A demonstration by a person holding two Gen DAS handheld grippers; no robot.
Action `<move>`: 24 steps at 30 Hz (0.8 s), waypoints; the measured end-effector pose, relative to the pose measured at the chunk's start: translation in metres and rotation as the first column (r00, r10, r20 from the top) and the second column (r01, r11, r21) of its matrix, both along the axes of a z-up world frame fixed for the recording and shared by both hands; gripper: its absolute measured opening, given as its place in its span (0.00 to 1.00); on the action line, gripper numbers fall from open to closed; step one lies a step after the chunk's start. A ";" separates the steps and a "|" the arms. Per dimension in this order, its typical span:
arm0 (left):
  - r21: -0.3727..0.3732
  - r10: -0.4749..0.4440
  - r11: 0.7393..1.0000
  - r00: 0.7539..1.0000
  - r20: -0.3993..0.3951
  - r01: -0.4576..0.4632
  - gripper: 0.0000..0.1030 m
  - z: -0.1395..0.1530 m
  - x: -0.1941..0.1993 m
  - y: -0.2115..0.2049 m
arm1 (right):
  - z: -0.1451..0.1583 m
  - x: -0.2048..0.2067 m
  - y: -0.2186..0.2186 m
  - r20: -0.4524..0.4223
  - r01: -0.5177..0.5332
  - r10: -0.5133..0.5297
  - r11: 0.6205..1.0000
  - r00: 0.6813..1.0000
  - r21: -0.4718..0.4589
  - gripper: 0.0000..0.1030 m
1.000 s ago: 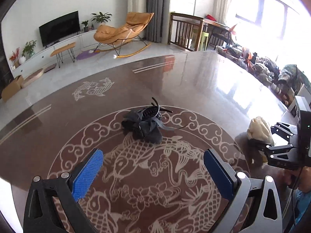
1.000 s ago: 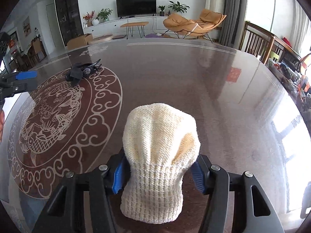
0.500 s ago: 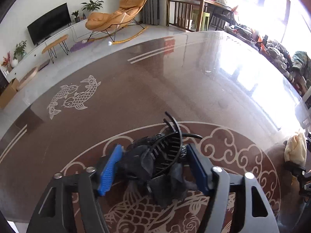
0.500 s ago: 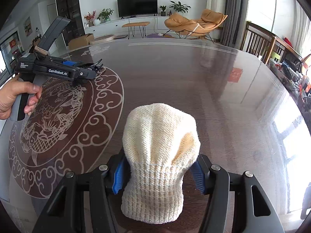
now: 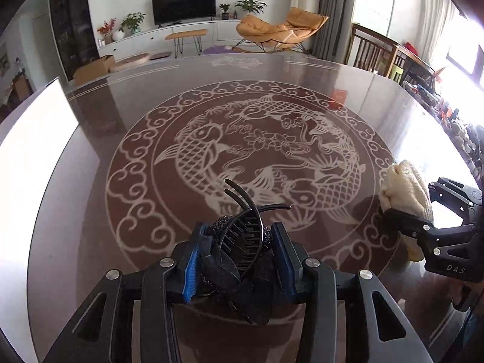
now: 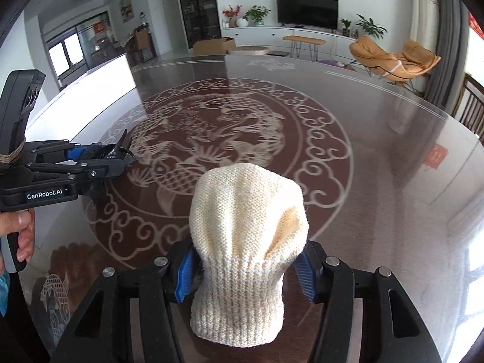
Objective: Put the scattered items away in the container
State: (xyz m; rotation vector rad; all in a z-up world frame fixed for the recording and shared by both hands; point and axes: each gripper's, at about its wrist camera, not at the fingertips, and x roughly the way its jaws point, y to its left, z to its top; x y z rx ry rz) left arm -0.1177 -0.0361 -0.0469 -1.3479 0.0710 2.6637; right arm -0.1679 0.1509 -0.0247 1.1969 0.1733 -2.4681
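"GenRobot.AI" label on left gripper (image 6: 121, 158)

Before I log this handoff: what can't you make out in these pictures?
- Container: in neither view.
- Hair clip: rear hidden by the left gripper; tiny in the right view.
- Knit cuff: sides covered by the right gripper.
- Left hand: cut by the frame edge.

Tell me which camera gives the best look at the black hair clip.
The left wrist view: the black hair clip sits close up between the left gripper fingers, teeth and curved prongs clear. The right wrist view shows it only small, side-on at that gripper's tip.
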 end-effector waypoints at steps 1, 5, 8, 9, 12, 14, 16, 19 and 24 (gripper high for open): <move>-0.001 0.026 1.000 1.000 0.001 -0.026 0.44 -0.004 0.007 -0.007 | -0.001 0.001 -0.012 0.001 -0.008 0.008 1.000 1.000 -0.003 0.55; -0.027 0.065 0.998 0.998 0.005 -0.065 0.90 -0.016 0.017 -0.021 | -0.004 0.002 -0.024 0.011 0.010 -0.010 1.000 1.000 -0.016 0.66; -0.021 0.056 0.998 0.998 0.023 -0.055 0.94 -0.017 0.015 -0.020 | -0.005 0.003 -0.018 0.013 0.031 -0.031 0.999 0.999 -0.020 0.68; -0.026 0.057 0.998 0.998 0.027 -0.057 0.95 -0.017 0.015 -0.021 | -0.005 0.003 -0.017 0.014 0.034 -0.034 0.999 0.999 -0.020 0.69; -0.031 0.066 0.997 0.997 0.027 -0.065 0.99 -0.017 0.017 -0.022 | -0.006 0.004 -0.022 0.012 0.022 -0.022 1.000 1.000 0.015 0.73; -0.030 0.069 0.997 0.997 0.033 -0.068 1.00 -0.016 0.015 -0.020 | -0.007 0.005 -0.029 0.002 0.014 -0.015 0.998 1.000 0.068 0.76; -0.029 0.070 0.997 0.997 0.033 -0.069 1.00 -0.016 0.012 -0.017 | -0.008 0.004 -0.028 0.007 0.019 -0.019 0.998 1.000 0.067 0.79; -0.030 0.071 0.997 0.997 0.033 -0.070 1.00 -0.015 0.011 -0.016 | -0.009 0.003 -0.026 0.011 0.019 -0.019 0.998 1.000 0.060 0.81; -0.030 0.073 0.997 0.997 0.032 -0.072 1.00 -0.016 0.012 -0.016 | -0.011 0.003 -0.028 0.010 0.019 -0.020 0.997 1.000 0.070 0.83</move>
